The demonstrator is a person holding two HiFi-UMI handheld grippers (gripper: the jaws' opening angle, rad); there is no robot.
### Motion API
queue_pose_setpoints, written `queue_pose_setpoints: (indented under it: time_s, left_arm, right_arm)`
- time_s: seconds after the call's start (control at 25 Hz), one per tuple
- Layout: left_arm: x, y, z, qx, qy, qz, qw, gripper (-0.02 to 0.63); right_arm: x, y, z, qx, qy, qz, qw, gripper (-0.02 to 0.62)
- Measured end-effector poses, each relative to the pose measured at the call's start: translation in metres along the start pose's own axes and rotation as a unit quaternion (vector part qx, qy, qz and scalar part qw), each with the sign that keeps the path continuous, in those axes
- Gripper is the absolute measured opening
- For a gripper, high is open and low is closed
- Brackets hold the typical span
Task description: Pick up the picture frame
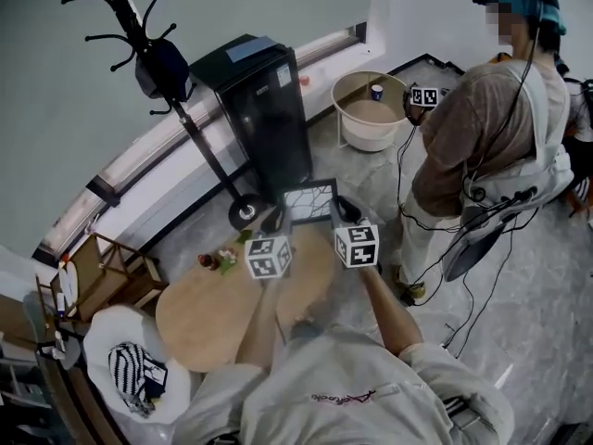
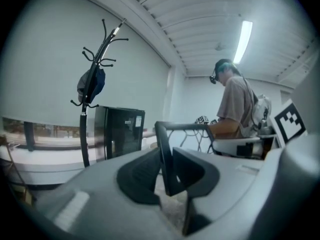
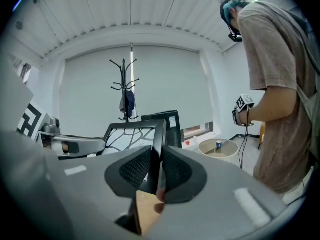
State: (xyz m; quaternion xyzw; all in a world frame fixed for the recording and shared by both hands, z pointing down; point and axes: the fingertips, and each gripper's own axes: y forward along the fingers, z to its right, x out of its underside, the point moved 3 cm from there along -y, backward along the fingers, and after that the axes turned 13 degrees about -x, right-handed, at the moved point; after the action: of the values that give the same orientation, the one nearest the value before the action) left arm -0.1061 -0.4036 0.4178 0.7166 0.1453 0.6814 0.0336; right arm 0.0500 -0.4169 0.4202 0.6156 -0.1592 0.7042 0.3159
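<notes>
The picture frame (image 1: pixel 309 200) is black-edged with a white panel of dark branching lines. It hangs upright in the air above the far edge of the round wooden table (image 1: pixel 208 318), between my two grippers. My left gripper (image 1: pixel 275 219) is shut on its left side; in the left gripper view the frame's upright bar (image 2: pixel 164 154) runs between the dark pads. My right gripper (image 1: pixel 345 209) is shut on the frame's right side, and in the right gripper view the frame (image 3: pixel 131 133) stretches away to the left from the jaws (image 3: pixel 156 169).
A black cabinet (image 1: pixel 264 109) and a coat rack (image 1: pixel 176 91) stand beyond the table by the wall. A second person (image 1: pixel 491 128) stands at the right near a white round tub (image 1: pixel 371 109). A small flower sprig (image 1: pixel 218 260) lies on the table; a wooden shelf (image 1: pixel 111 272) is left.
</notes>
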Motion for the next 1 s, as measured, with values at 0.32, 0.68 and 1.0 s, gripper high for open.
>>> queue_pose_setpoints:
  time_s: [0.32,0.68,1.0]
  left_arm:
    - [-0.046,-0.03,0.02,-0.001,0.012,0.048,0.9988,0.078]
    - [-0.086,-0.054,0.034,-0.007,0.024,0.089,0.9957,0.078]
    - [-0.091,-0.065,0.037,-0.014,0.025,0.096,0.9949,0.078]
  right_arm:
    - [-0.047,-0.032,-0.011,-0.006,-0.03,0.035,0.999,0.077]
    - [-0.087,-0.053,-0.021,-0.014,-0.05,0.07,0.996,0.077]
    - [-0.093,-0.06,-0.026,-0.022,-0.058,0.073,0.995,0.077]
